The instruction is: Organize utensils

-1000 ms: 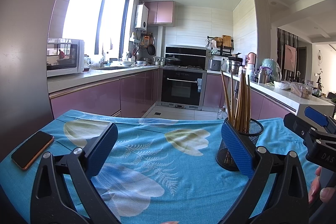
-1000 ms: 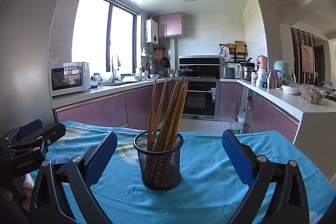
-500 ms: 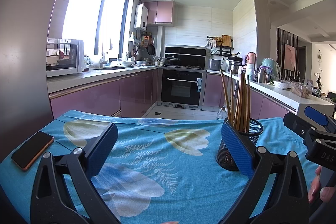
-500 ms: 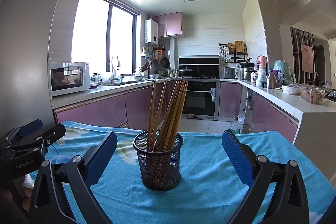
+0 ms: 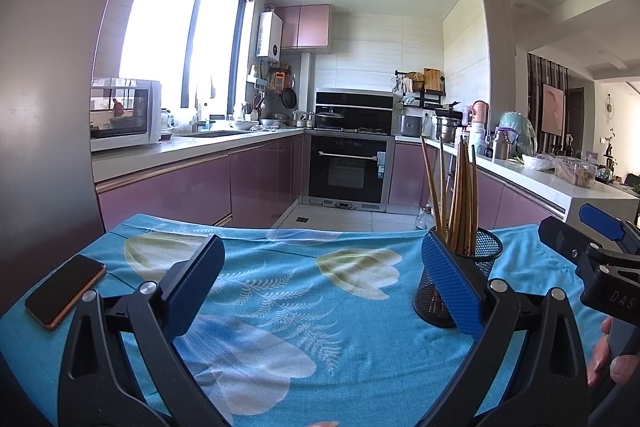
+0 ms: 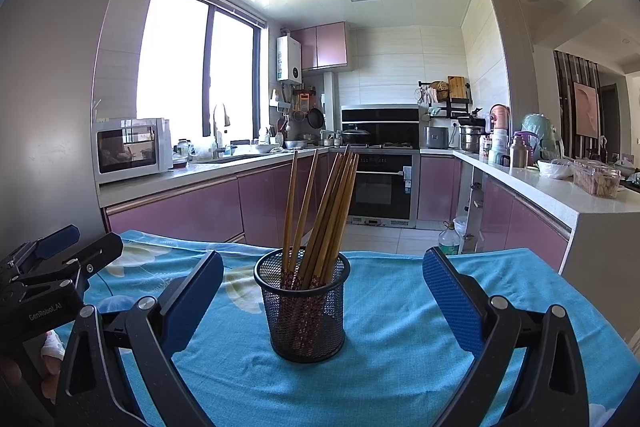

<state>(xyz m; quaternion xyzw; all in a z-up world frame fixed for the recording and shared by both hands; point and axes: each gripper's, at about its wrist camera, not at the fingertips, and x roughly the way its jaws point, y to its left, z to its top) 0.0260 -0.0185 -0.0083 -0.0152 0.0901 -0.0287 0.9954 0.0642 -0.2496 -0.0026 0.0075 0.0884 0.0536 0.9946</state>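
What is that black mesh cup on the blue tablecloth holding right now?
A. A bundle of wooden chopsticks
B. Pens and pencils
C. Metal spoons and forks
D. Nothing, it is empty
A: in the right wrist view, brown wooden chopsticks stand upright and slightly fanned in the black mesh cup, which sits on the blue tablecloth; no spoons, forks or pens show.

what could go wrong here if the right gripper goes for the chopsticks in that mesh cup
1. The chopsticks stand loose and fanned in the mesh cup; closing the open right gripper on one may catch its neighbours.
2. The cup looks light and nothing holds it, so a sideways pull might tip it on the blue cloth.
3. The open left gripper hangs near the cup, so the two could bump.
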